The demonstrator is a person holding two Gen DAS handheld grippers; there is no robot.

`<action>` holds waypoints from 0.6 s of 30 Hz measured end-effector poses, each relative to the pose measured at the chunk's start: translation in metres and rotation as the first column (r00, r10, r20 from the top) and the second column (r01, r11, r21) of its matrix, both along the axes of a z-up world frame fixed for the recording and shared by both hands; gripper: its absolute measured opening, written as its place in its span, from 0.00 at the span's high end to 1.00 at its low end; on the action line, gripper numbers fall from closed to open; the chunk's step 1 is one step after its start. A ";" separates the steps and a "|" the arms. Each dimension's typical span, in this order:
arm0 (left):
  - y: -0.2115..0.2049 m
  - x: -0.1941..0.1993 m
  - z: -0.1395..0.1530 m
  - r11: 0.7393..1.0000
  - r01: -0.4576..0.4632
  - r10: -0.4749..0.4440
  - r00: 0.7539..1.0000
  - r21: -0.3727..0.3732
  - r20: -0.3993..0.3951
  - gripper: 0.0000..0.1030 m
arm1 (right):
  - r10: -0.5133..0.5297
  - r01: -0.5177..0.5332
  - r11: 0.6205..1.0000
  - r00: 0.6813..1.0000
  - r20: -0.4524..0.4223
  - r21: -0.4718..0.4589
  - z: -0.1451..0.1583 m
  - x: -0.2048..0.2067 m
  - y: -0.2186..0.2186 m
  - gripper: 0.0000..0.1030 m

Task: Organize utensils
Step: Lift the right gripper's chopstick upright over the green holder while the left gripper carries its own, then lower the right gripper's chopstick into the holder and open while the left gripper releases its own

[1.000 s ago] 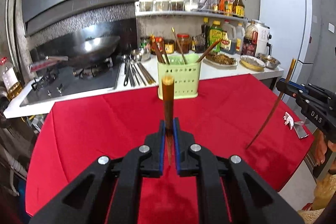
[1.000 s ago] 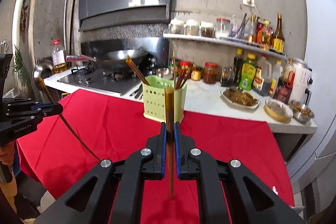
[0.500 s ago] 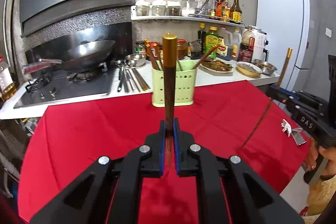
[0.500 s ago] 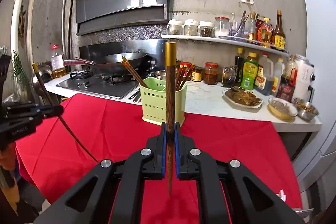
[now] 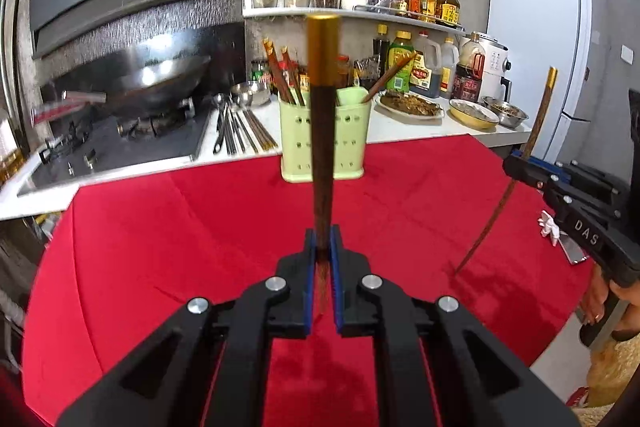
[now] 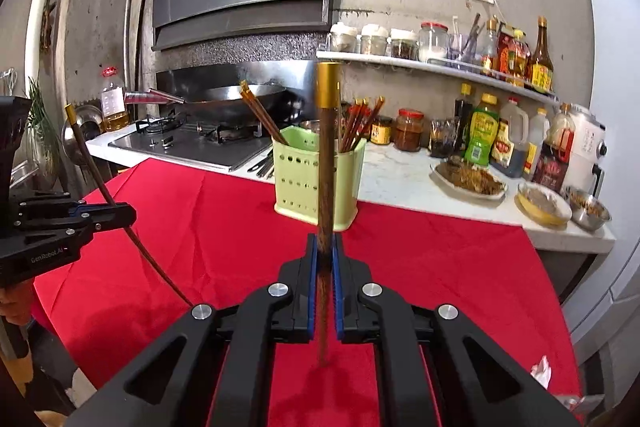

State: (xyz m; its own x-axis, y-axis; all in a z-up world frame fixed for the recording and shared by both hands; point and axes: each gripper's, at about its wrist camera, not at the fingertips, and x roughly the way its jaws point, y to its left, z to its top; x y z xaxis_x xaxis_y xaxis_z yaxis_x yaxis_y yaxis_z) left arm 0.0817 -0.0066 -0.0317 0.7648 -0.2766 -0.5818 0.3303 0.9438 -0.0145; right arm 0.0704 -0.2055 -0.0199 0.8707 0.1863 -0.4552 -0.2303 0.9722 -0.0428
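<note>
Left wrist view shows the left claw [image 5: 322,251] pressed together on a dark wooden chopstick [image 5: 323,131], pinching it low on the shaft between the blue pads [image 5: 307,267]. That chopstick stands nearly upright, gold cap at the top, its thin end reaching down past the pads above the red tablecloth [image 5: 180,227]. The claw is held level over the cloth and aims straight at the green utensil holder [image 5: 344,143].

Right wrist view shows the right claw [image 6: 324,263] closed in the same manner on a second chopstick [image 6: 326,163], also close to vertical with its gold cap up and its thin end hanging below the pads above the cloth. This claw points at the holder too, from a little to the right.

Each claw appears in the other's view. At the right edge of the left view, the right claw [image 5: 520,163] grips its chopstick [image 5: 524,155] on a slant, with the person's hand [image 5: 600,307] below it. At the left edge of the right view, the left claw [image 6: 120,217] holds its chopstick [image 6: 100,187] leaning as well.

Standing at the far edge of the tablecloth, the utensil holder has several chopsticks [image 5: 280,75] leaning out of it. Behind it the white tabletop [image 5: 400,131] carries more utensils [image 5: 236,127] lying flat beside the stove [image 5: 120,147], where a wok [image 5: 160,79] sits.
</note>
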 end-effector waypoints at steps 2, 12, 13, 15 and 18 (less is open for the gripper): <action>-0.003 0.009 0.009 1.000 0.002 -0.002 1.000 -0.007 0.018 0.94 | 0.008 -0.008 1.000 1.000 0.018 0.004 0.011 0.011 0.001 0.93; -0.029 0.084 0.090 1.000 0.005 -0.001 0.984 -0.019 0.177 0.94 | 0.058 -0.067 0.996 0.987 0.152 0.055 0.089 0.095 0.011 0.93; -0.032 0.094 0.102 1.000 0.006 -0.001 0.980 -0.024 0.199 0.94 | 0.058 -0.069 0.996 0.983 0.176 0.056 0.101 0.101 0.011 0.93; -0.036 0.106 0.117 1.000 0.009 -0.004 0.975 -0.024 0.222 0.94 | 0.055 -0.071 0.995 0.974 0.218 0.066 0.119 0.115 0.009 0.93; -0.043 0.130 0.133 1.000 0.000 0.006 0.970 -0.023 0.245 0.94 | 0.047 -0.067 0.995 0.968 0.246 0.074 0.136 0.137 0.004 0.93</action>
State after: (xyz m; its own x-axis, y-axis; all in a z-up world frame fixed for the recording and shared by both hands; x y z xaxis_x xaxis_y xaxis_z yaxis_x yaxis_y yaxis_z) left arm 0.2119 -0.0495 0.1017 0.8842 -0.2850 -0.3702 0.3236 0.9451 0.0454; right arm 0.2075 -0.2018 0.1160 0.9402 0.2662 -0.2124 -0.2777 0.9603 -0.0259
